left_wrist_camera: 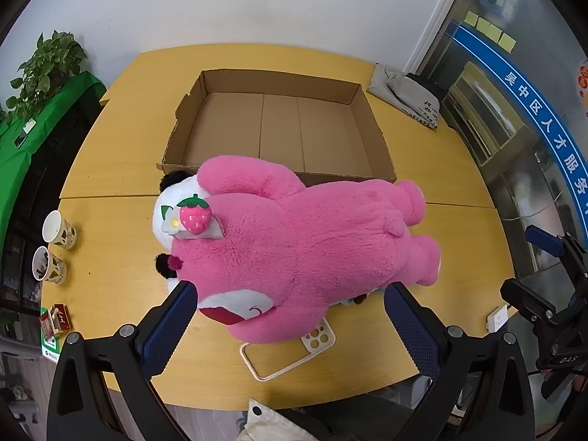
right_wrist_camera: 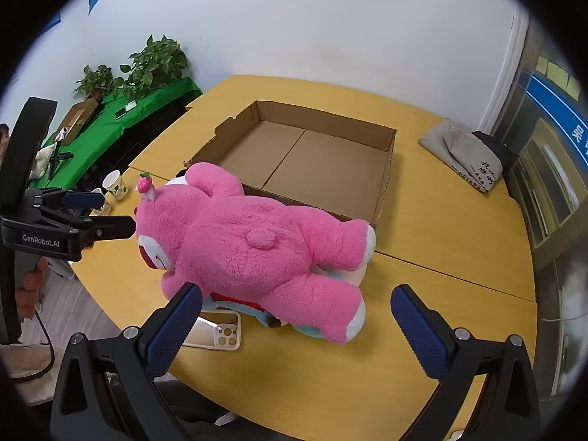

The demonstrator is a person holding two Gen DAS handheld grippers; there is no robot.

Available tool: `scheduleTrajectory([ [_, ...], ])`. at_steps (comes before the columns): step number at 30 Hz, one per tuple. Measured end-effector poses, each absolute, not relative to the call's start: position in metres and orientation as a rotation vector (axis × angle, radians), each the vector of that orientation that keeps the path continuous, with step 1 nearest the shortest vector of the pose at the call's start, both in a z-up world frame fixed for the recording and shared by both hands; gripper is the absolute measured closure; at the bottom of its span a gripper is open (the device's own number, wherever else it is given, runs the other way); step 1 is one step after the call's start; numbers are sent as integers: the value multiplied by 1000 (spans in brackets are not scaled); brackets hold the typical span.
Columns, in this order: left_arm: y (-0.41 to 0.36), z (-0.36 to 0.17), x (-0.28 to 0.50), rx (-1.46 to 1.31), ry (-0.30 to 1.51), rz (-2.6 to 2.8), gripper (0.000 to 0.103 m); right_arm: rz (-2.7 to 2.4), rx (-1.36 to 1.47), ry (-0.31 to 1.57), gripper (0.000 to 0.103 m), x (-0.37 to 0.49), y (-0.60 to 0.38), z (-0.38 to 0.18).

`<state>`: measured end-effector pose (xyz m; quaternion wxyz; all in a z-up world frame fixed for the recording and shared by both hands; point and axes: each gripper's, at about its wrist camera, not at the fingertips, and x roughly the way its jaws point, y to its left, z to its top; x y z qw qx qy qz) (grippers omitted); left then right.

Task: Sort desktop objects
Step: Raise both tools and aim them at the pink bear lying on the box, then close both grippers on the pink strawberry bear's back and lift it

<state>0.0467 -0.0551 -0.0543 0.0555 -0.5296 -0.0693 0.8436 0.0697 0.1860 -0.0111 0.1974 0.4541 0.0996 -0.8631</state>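
While both my grippers stand released, left gripper (left_wrist_camera: 290, 316) and right gripper (right_wrist_camera: 296, 318) flank the pink bear (left_wrist_camera: 294, 242), lying face down at 6 o'clock of the empty cardboard box (left_wrist_camera: 362, 110), partly covering a phone case (left_wrist_camera: 283, 354).

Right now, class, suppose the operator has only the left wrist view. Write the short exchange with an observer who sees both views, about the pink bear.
Operator: What lies under the pink bear near the phone case?
Observer: Something teal and red pokes out beneath its belly, beside the case.
Operator: Where are my left tongs relative to the bear?
Observer: From the side they are open, right beside its head. I cannot tell if they touch it.
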Motion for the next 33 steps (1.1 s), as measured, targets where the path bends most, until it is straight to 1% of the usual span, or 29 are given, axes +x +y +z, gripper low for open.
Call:
scheduleTrajectory([
  [4, -57, -60, 46, -1627, -235, 2552, 0, -2383, 1270, 286, 0, 65, 193, -16],
  [12, -72, -75, 46, -1669, -372, 2535, 0, -2299, 1280, 323, 0, 52, 197, -34],
  [18, -81, -88, 43, -1676, -392, 2514, 0, -2250, 1229, 448, 0, 46, 186, -47],
  [25, -105, -110, 25, -1667, -393, 2458, 0, -2191, 1133, 711, 0, 49, 164, -72],
  [33, -135, -135, -4, -1644, -408, 2393, 0, -2133, 1153, 768, 0, 35, 141, -103],
])
